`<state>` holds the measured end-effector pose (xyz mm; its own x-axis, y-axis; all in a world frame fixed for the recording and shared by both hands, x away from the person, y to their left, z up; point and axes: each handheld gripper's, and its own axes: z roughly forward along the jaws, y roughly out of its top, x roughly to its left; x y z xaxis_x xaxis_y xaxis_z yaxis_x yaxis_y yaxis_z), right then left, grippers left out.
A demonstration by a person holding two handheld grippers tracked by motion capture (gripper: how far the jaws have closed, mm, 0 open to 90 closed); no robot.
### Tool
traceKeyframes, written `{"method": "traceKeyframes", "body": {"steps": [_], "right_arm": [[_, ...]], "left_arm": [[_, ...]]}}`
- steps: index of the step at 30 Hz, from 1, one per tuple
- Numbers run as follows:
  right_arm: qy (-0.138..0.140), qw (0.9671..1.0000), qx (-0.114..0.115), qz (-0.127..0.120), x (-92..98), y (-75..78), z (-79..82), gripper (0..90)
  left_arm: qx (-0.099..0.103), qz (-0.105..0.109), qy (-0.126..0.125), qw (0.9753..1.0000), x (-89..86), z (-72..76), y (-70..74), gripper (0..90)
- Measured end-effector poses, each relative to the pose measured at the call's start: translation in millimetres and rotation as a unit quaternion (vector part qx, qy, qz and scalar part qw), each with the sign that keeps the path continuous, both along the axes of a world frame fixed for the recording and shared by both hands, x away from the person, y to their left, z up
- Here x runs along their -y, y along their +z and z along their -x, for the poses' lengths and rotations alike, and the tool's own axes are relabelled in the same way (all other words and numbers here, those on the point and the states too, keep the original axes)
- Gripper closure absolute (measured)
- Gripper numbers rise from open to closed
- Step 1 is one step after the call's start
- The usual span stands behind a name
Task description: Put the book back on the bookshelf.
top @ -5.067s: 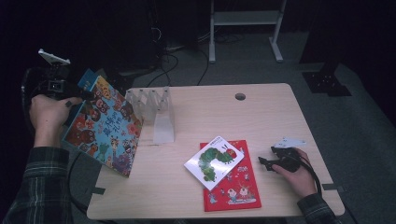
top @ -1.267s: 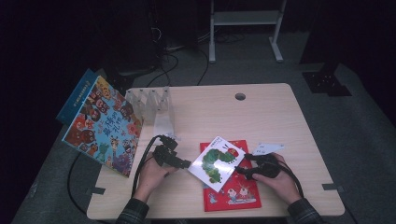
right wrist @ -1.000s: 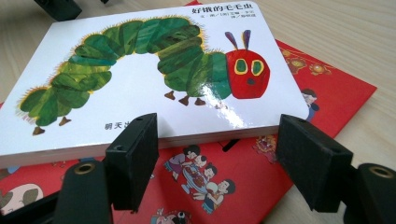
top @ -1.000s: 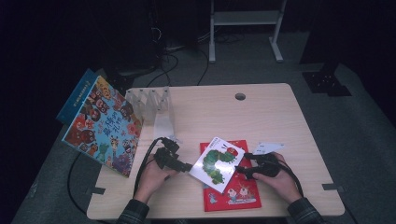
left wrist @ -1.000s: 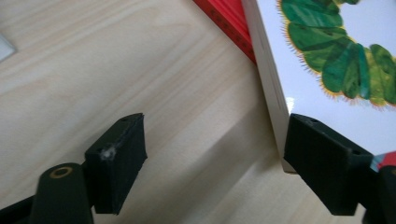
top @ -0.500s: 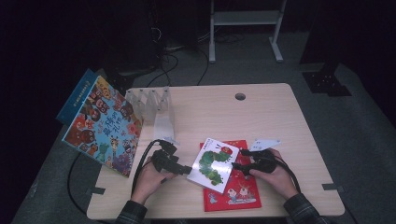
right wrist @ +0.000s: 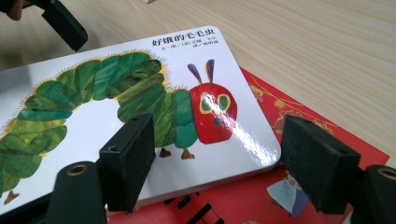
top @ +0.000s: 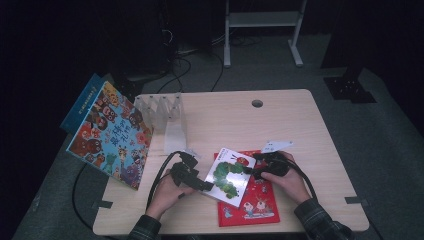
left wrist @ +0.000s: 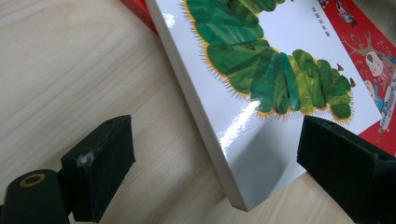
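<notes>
The caterpillar book (top: 229,176) is my landmark: it lies face up on the table (top: 300,125), skewed across the top left corner of the red book (top: 252,200) beneath it, so its right part rests on red and its left part juts out over bare wood. My left gripper (top: 206,185) sits at the caterpillar book's lower left corner, jaws apart and gripping nothing; in the left gripper view that corner (left wrist: 261,154) lies in the gap between them, one jaw over the wood to the outside, the other over the white cover near the caterpillar's tail. My right gripper (top: 254,167) is at the book's upper right corner, by the red head, and its jaws are likewise spread with nothing clamped; in the right gripper view the rounded corner (right wrist: 196,112) sits between them, one jaw over the green body, the other over the red book (right wrist: 289,112) just past the edge. Whether either jaw touches the cover I cannot tell. Beyond the caterpillar book, toward the far left of the table, stands a clear rack (top: 167,112), and left of that a big animal book (top: 110,135) leans at the table's edge.
</notes>
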<state>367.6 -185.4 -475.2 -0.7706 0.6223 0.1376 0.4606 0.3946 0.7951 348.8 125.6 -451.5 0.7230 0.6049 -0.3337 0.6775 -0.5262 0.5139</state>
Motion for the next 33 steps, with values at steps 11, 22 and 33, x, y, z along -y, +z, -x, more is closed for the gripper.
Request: {"method": "traceKeyframes", "body": {"steps": [11,22,33], "right_arm": [[0.006,1.0000,0.000,-0.001,-7.5,-0.6,7.9,25.4],[0.020,0.9994,0.023,0.018,-0.1,9.6,32.0,45.1],[0.077,0.9964,-0.003,0.036,-5.6,2.8,56.3,70.9]], "left_arm": [[-0.005,-0.007,-0.013,0.9999,11.3,3.0,-5.1,10.2],[-0.003,-0.009,-0.018,0.9998,11.1,4.3,-5.3,10.4],[-0.002,-0.005,-0.022,0.9997,14.1,4.7,-5.9,10.4]]}}
